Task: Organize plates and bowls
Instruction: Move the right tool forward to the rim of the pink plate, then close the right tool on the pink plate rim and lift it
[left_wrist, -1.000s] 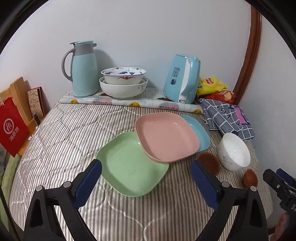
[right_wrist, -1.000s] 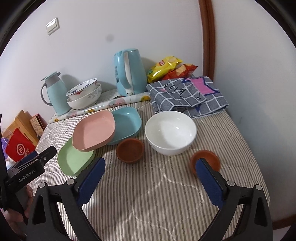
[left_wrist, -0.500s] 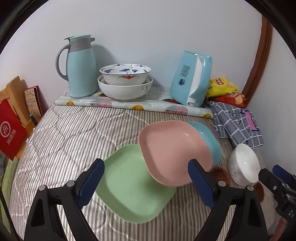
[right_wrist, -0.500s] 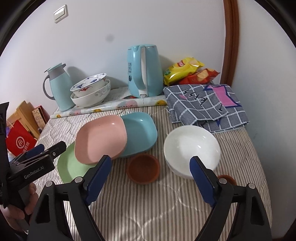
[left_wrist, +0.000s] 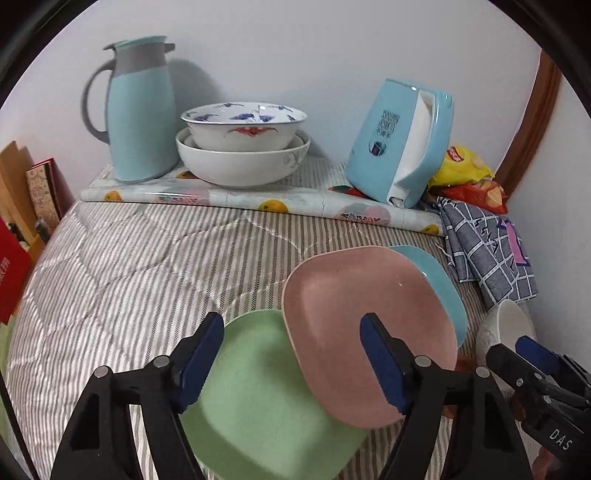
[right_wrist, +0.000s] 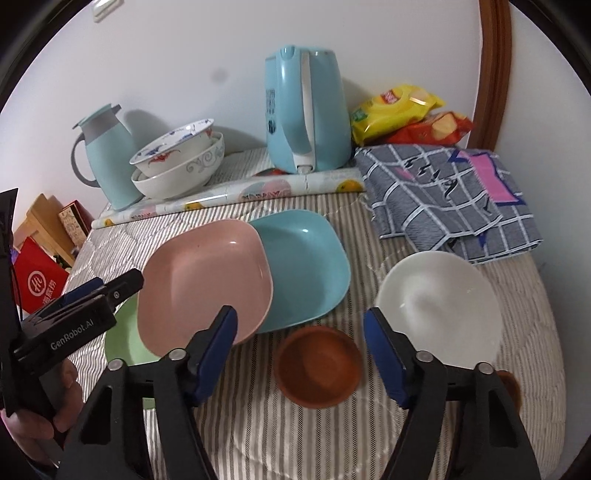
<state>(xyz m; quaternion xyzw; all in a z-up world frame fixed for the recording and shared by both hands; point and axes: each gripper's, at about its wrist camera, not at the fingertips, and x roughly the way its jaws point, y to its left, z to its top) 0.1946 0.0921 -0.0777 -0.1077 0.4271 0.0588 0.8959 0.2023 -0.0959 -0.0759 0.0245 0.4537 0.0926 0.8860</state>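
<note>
Plates and bowls are spread over a striped quilted cover (right_wrist: 295, 435), and both grippers are angled downward above them. The left gripper (left_wrist: 291, 363) is held with its blue-padded jaws apart, having just been closing, and nothing is clamped; below it lie a matte green plate (left_wrist: 258, 398) and, overlapping its edge, a smooth pink plate (left_wrist: 354, 317), which in turn is tilted over a glossy blue plate (right_wrist: 306, 269), all three square with rounded corners. The right gripper (right_wrist: 299, 352) is likewise spread, its jaws also just closing, with a small round brown bowl (right_wrist: 317, 365) lying on the cover below the gap between the pads and not pressed by them. Just beside it sits a glossy white bowl (right_wrist: 439, 299), and a second brown bowl (right_wrist: 511, 384) is partly hidden behind the right finger. Further back, two patterned ceramic bowls (left_wrist: 243, 147) are nested beside a pale blue jug (left_wrist: 142, 110) and a blue kettle (right_wrist: 306, 110).
</note>
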